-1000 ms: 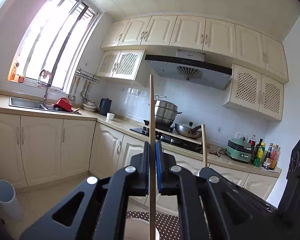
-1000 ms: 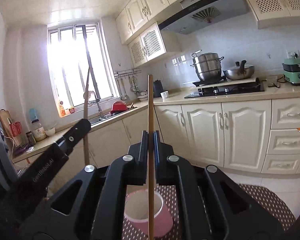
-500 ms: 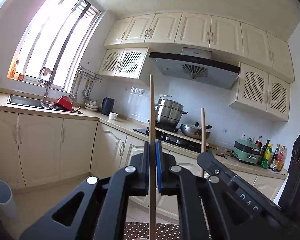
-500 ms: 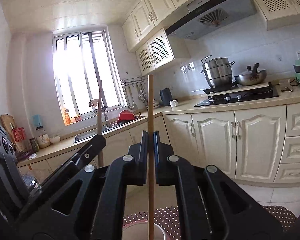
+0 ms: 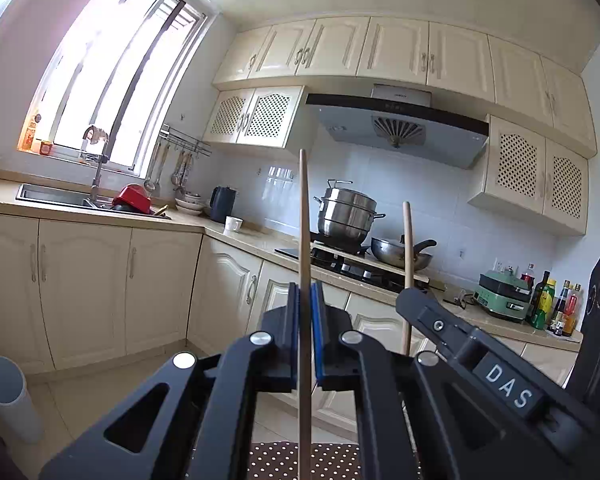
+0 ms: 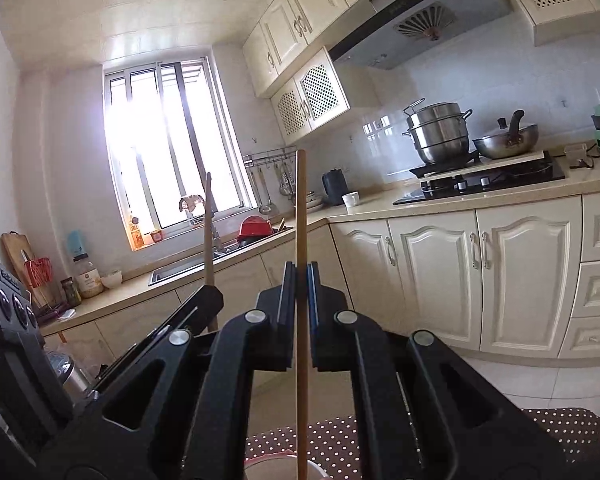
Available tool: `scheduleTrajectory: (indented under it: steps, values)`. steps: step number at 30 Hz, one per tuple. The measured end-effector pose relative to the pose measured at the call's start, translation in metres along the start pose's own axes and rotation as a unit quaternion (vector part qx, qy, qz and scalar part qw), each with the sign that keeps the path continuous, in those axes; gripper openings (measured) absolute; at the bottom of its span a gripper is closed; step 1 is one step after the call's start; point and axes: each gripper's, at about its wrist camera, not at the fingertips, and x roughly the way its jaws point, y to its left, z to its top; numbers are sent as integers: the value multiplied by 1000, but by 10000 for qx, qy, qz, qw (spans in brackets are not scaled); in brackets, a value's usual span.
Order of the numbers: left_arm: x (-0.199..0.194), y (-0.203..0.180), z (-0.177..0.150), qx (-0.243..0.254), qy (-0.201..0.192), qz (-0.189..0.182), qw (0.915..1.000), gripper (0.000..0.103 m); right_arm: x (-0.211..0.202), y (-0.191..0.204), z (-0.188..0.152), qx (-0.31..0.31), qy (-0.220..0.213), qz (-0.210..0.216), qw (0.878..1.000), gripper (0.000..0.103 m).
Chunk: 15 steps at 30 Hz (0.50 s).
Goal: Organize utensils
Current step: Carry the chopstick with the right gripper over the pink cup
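Two chopsticks are up, one per gripper. Your left gripper point(image 5: 305, 312) is clenched on a wooden chopstick point(image 5: 303, 216); the stick stands upright between the blue-edged pads and runs from below the frame to well above the fingertips. Your right gripper point(image 6: 300, 292) grips its own chopstick point(image 6: 301, 208) the same way, upright, pinched between the pads.

Each camera catches the other tool. In the left wrist view, the right gripper point(image 5: 416, 300) sits low right with its chopstick point(image 5: 407, 248) rising just beside yours. In the right wrist view, the left gripper point(image 6: 210, 296) sits low left, its chopstick point(image 6: 208, 228) rising against the window.

Below the right gripper, the rim of a pale cup point(image 6: 276, 466) shows at the bottom edge, resting on a brown polka-dot cloth point(image 6: 332, 436); the lower end of the stick crosses that rim in the picture, whether inside the cup you cannot tell. The left wrist view shows the same cloth point(image 5: 276, 460) at its bottom edge.

Background: counter point(image 5: 236, 238) with a steel steamer pot point(image 5: 348, 212) and a wok point(image 5: 396, 252) on the hob, red bowl point(image 5: 134, 198) by the sink.
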Motion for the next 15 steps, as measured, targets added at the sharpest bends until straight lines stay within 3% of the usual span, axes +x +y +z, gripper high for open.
scheduleTrajectory:
  steps: [7,15]
  values:
    - [13,20,-7,-418,237,73,9988,6,10,-9,-8,243,242,66,9994,6]
    - [8,21,-26,-143,487,118,9986,6,11,-10,-28,135,518,-32,9986,6]
